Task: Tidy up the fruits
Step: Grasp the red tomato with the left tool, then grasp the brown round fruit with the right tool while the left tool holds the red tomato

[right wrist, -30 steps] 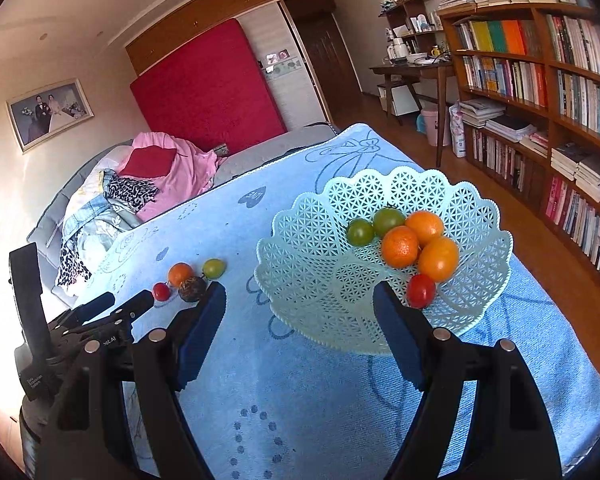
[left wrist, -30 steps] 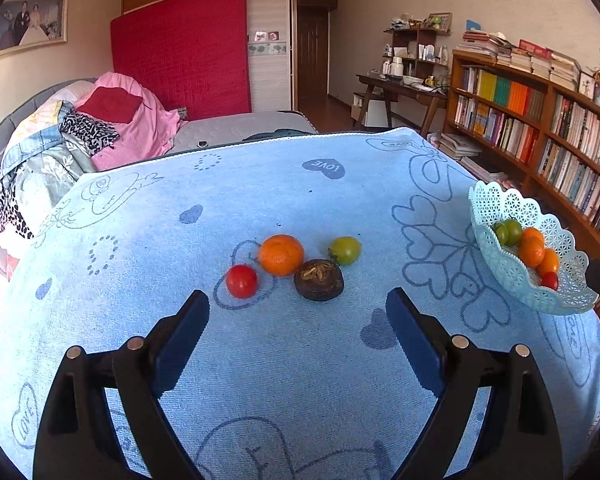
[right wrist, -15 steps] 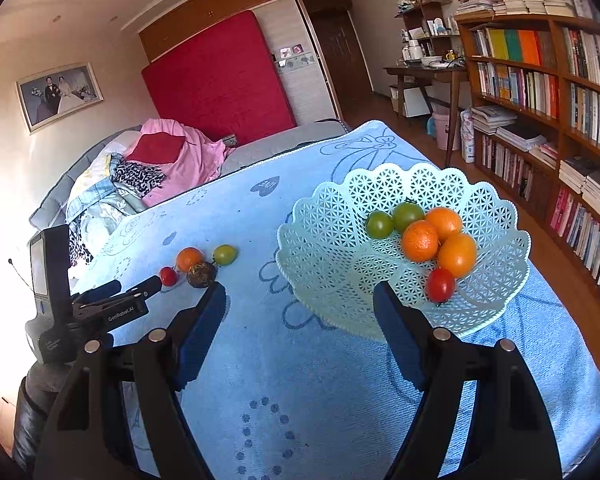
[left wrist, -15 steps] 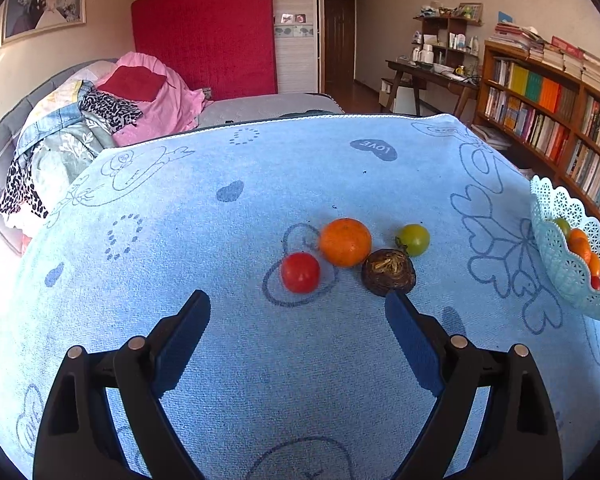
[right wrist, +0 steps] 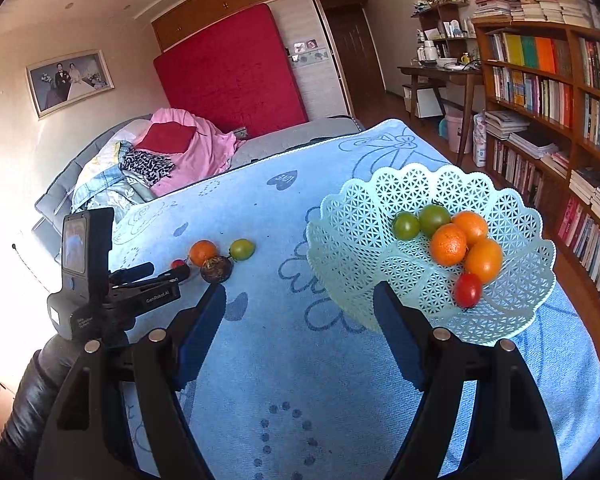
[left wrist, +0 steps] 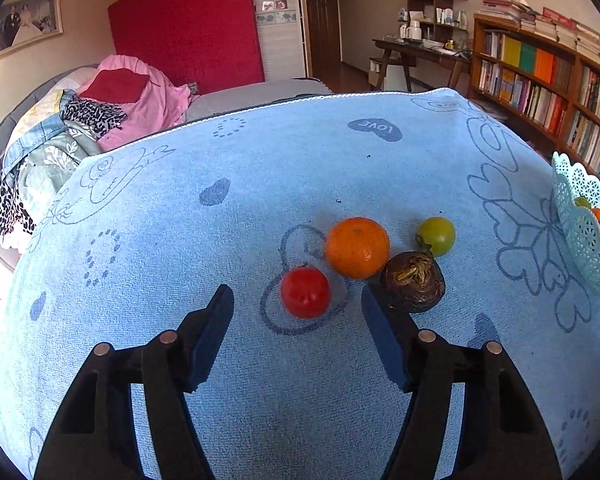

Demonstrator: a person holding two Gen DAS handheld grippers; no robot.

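Observation:
On the blue towel lie a red tomato (left wrist: 305, 292), an orange (left wrist: 357, 247), a green tomato (left wrist: 437, 236) and a dark brown fruit (left wrist: 414, 282). My left gripper (left wrist: 296, 294) points down at them with its jaws closing. The red tomato sits between the fingertips, and the pads stand clear of it. The right finger's tip is close beside the brown fruit. My right gripper (right wrist: 299, 290) is open and holds nothing, hovering just left of the pale lattice basket (right wrist: 364, 216), which holds several oranges and tomatoes. In the right wrist view the left gripper (right wrist: 176, 272) half hides the red tomato (right wrist: 177, 263).
The towel-covered table (left wrist: 260, 160) ends at the far edge before a bed with piled clothes (left wrist: 100, 120). A bookshelf (right wrist: 560, 92) runs along the right. The basket's rim (left wrist: 572, 208) shows at the right edge of the left wrist view.
The left gripper has come forward and down to the loose fruits and its jaws have narrowed around the red tomato. The right gripper has drifted slightly and stays open.

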